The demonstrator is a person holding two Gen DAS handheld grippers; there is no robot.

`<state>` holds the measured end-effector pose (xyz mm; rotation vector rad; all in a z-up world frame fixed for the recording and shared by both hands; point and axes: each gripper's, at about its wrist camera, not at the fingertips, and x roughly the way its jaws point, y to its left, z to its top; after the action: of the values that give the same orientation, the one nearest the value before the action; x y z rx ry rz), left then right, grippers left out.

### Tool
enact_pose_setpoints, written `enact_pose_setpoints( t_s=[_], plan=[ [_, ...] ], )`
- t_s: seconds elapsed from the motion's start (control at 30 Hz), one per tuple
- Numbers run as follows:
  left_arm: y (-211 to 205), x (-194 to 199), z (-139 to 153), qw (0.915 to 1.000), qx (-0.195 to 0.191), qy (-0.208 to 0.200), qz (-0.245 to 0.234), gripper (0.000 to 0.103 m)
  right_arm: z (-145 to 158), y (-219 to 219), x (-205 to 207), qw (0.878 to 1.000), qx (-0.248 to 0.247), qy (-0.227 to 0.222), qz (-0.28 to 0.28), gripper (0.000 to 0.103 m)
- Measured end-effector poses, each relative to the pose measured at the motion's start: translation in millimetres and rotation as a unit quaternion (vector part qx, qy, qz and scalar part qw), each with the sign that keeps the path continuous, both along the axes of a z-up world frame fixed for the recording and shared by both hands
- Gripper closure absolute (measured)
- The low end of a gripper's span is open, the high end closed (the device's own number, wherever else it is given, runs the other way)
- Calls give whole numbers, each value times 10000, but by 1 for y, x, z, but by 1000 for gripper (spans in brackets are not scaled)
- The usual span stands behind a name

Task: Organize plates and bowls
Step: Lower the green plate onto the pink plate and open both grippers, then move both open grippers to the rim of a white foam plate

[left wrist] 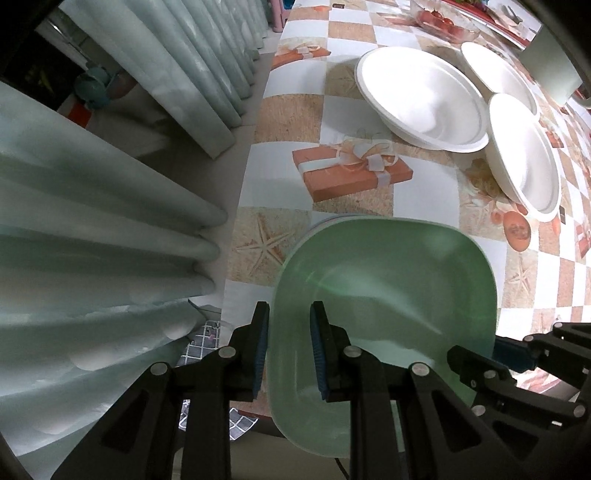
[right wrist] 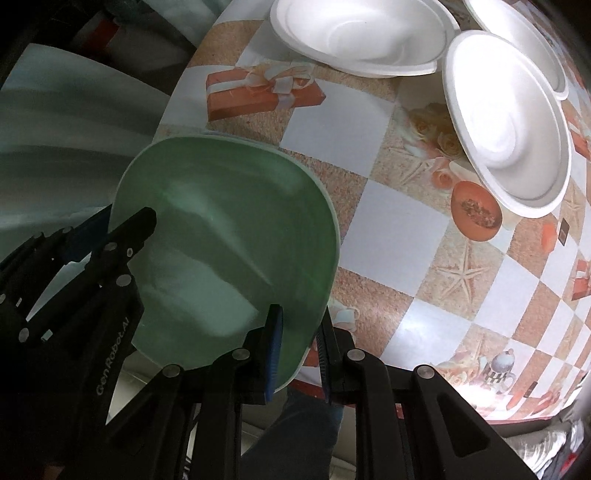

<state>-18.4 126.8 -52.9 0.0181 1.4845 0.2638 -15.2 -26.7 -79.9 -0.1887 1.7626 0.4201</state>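
Note:
A pale green square plate [left wrist: 384, 295] lies on top of a stack of plates at the table's near left corner; it also shows in the right wrist view [right wrist: 229, 236]. My left gripper [left wrist: 290, 350] straddles the plate's left rim, one finger outside and one inside, pads close to the rim. My right gripper [right wrist: 299, 354] straddles the plate's right rim the same way; it shows in the left wrist view [left wrist: 491, 354]. Three white foam bowls [left wrist: 421, 99] [left wrist: 524, 155] [left wrist: 498, 70] sit farther back on the table.
The table wears a checkered cloth with gift-box and starfish prints [left wrist: 351, 170]. Pale green curtains [left wrist: 92, 240] hang close on the left. A clear dish with red food [left wrist: 443, 22] stands at the far end. The table's near edge [right wrist: 443, 398] is just below the grippers.

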Motion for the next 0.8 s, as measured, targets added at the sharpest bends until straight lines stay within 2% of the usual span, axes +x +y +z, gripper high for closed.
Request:
enact_pose_setpoints(
  t_s=[0.07,0.13,0.17,0.2,0.27,0.3,0.37,0.4,0.43,0.53,0.67,0.7,0.8],
  plan=[
    [0,-1,1,10000,-1,-48,1,74,-3,2,-1,10000,46,-14,-4,83],
    [-1,-2,1,9999,-112,-101,-3,61,-3,0,-2,9999,114,-31,1,83],
    [-2,-3,1,9999,-105,-104,-7,44,-1,-2,-1,9999,132,-43,15,83],
    [-3,-4,2,9999,-38,-109,-7,36,1,-5,-1,9999,142,-58,40,83],
    [-5,-5,7,9998,49,-173,-17,30,7,-8,1,9998,144,-91,118,83],
    [-5,-6,9,9998,17,-186,2,24,9,-11,2,9997,164,-100,148,82],
    [-6,-5,13,9997,-106,-199,107,20,17,-23,6,9996,151,-187,134,57],
    [-5,-4,16,9995,-129,-234,163,20,21,-30,8,9995,122,-264,86,31],
    [-4,-1,19,9993,-134,-284,225,19,26,-41,13,9992,63,-386,10,12],
    [-7,8,26,9982,-350,-291,390,12,40,-74,24,9980,210,-517,-297,11],
    [-29,21,41,9965,-598,-480,331,10,50,-121,33,9946,57,-697,-763,11],
    [-36,26,45,9959,-676,-513,301,7,52,-135,39,9927,8,-733,-954,11],
    [-58,41,48,9934,-1009,-488,261,5,52,-161,51,9887,-138,-797,-1259,11]
  ],
)
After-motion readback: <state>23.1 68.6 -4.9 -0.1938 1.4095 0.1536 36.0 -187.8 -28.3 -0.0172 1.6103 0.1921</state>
